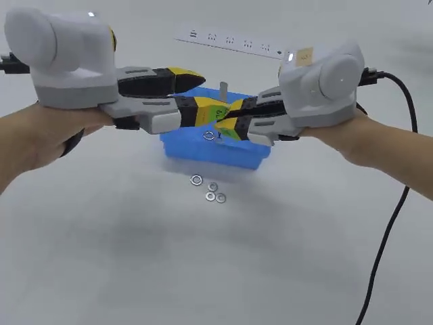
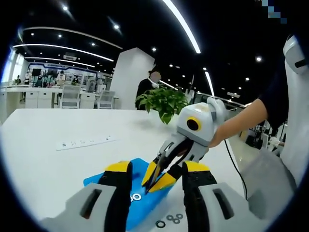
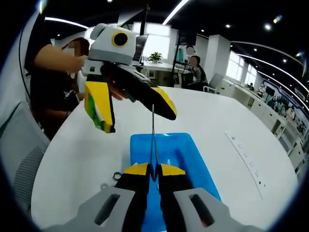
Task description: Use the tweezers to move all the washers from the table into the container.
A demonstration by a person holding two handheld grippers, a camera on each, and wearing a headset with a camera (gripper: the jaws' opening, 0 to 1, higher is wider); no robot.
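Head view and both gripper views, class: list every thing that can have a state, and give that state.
left gripper: open, holding nothing.
right gripper: shut on the tweezers.
tweezers: gripped, above the blue container.
blue container: open-topped, one washer inside.
four washers: flat on the table.

A blue container point(image 1: 203, 154) on a white table point(image 1: 135, 264); silver washers point(image 1: 211, 191) beside it; left gripper point(image 1: 203, 93) and right gripper point(image 1: 226, 120) pale grey, jaws yellow-and-black.

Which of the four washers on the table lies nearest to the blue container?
The lone washer: it lies just before the front wall of the container, while the other three washers cluster farther out.
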